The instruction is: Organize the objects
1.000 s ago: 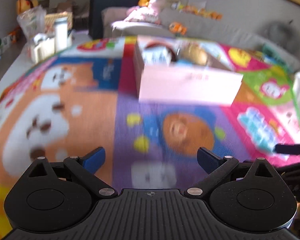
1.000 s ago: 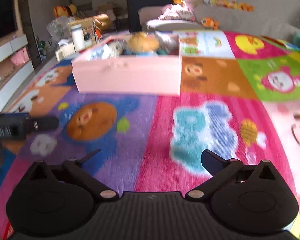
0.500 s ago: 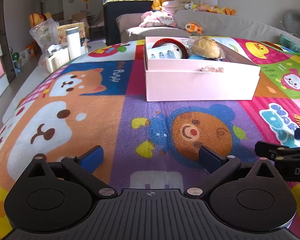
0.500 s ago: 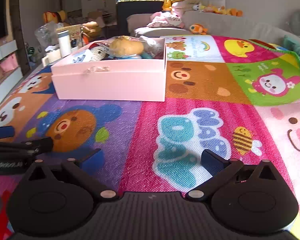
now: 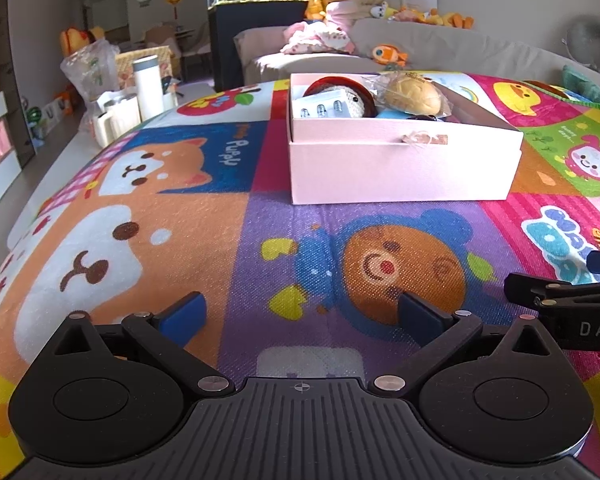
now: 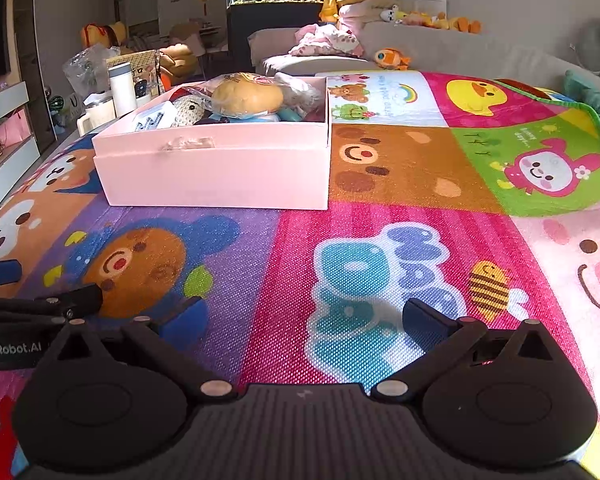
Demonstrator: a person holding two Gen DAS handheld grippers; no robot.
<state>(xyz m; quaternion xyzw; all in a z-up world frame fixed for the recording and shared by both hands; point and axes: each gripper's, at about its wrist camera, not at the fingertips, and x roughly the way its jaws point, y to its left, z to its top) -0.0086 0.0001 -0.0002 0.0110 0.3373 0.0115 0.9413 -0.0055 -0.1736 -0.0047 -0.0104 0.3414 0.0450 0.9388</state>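
- The left gripper [image 5: 300,312] hovers low over the play mat [image 5: 204,216], its blue-tipped fingers [image 5: 182,314] spread wide with nothing between them.
- The right gripper [image 6: 302,314] hovers just beside it over the mat's pink panel, fingers [image 6: 420,316] likewise spread and empty.
- Each camera catches the other gripper at its frame edge.
- The pink box [image 5: 404,168] sits on the mat ahead of both grippers, well apart from them, open at the top.
- Inside it lie a bread-like bun in clear wrap [image 5: 412,94], a crocheted doll with a red cap [image 5: 348,94] and a white pack of batteries [image 5: 322,108].
- Against the frames half a second ago, the view is almost the same: box and contents lie as they did, and both grippers sit a touch closer to the mat.
- A second ago both views were blurred and the box stood skewed in frame; now they are sharp and level.
- A white bottle [image 5: 148,86] stands beyond the mat's far left edge.
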